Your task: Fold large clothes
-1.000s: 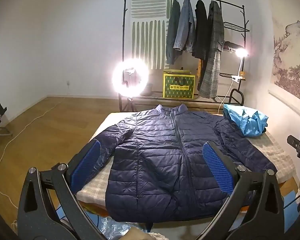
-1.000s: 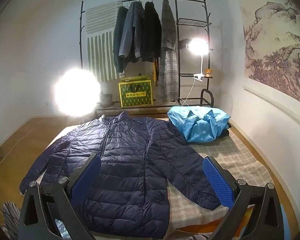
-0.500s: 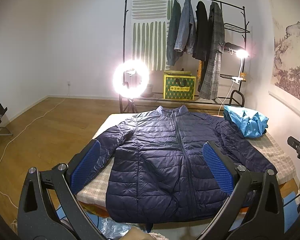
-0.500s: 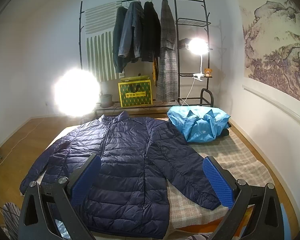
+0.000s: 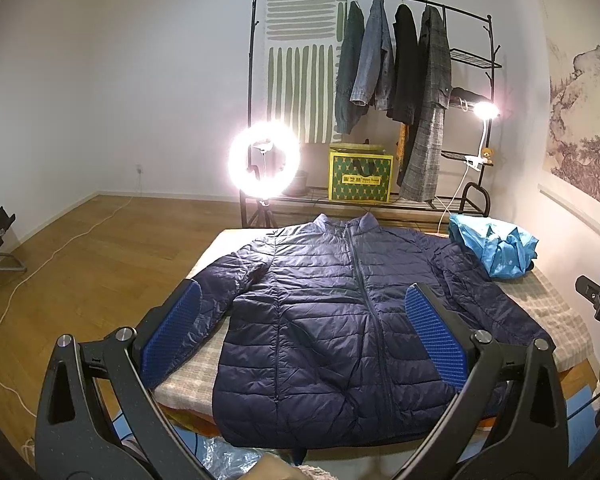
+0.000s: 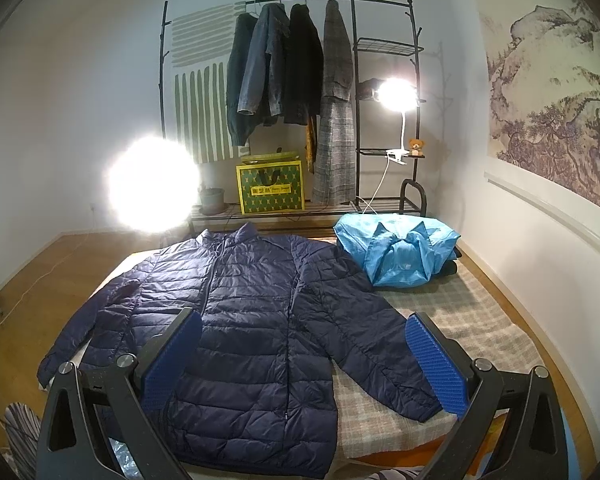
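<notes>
Little has changed since a second ago: the navy puffer jacket (image 5: 340, 320) is spread flat (front up) on the checked bed (image 6: 472, 332); left gripper (image 5: 304, 332) and right gripper (image 6: 304, 352) are held open, empty, folding not begun.

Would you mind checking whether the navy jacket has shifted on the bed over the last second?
No. The navy jacket keeps its place beside the light blue bundle.

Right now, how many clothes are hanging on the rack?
4, side by side on the rack: a dark green jacket far left, a denim jacket, a black coat, then a grey plaid coat far right. Something yellow peeks out low between the last two; more may be hidden.
</notes>
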Tool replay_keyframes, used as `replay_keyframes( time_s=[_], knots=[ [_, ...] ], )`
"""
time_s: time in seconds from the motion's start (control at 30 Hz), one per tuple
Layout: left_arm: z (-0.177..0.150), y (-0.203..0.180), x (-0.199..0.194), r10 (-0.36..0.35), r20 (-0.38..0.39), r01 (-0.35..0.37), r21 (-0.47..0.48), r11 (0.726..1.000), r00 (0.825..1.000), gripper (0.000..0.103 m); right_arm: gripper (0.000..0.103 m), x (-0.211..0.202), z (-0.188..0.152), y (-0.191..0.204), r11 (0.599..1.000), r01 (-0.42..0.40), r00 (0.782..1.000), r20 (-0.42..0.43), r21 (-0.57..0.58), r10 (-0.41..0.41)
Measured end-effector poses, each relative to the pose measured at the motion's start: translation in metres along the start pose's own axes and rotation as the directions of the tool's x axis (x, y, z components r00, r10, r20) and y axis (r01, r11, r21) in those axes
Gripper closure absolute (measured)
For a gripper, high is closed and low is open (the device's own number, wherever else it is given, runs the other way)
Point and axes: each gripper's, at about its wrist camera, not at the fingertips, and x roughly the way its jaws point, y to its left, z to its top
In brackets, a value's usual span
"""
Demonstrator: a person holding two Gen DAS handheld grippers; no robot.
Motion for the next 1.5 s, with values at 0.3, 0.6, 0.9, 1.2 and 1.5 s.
replay_keyframes(
  time_s=[0.3, 0.6, 0.9, 1.2, 1.5],
  knots=[
    [0.0, 0.0, 0.0, 0.002, 0.003, -0.002, 0.003, 1.0, 1.0, 0.0, 0.0, 0.002, 0.0, -0.003, 1.0, 0.006, 1.0, 0.0, 0.007, -0.006],
    [0.002, 0.001, 0.003, 0.006, -0.002, -0.006, -0.001, 1.0, 1.0, 0.0, 0.0, 0.004, 0.0, -0.005, 1.0, 0.011, 1.0, -0.003, 0.009, -0.011],
    [-0.001, 0.004, 0.015, 0.018, -0.013, -0.018, -0.009, 1.0, 1.0, 0.0, 0.0, 0.007, -0.001, -0.004, 1.0, 0.016, 1.0, -0.008, 0.009, -0.016],
    [-0.006, 0.006, 0.025, 0.026, -0.027, -0.027, -0.005, 1.0, 0.999, 0.0, 0.0, 0.015, -0.002, -0.005, 0.999, 0.007, 1.0, -0.02, 0.041, -0.007],
    [-0.015, 0.016, 0.043, 0.066, -0.05, -0.067, -0.021, 0.998, 0.997, 0.0, 0.0, 0.019, -0.004, -0.005, 0.999, 0.013, 1.0, -0.029, 0.045, -0.011]
  ],
)
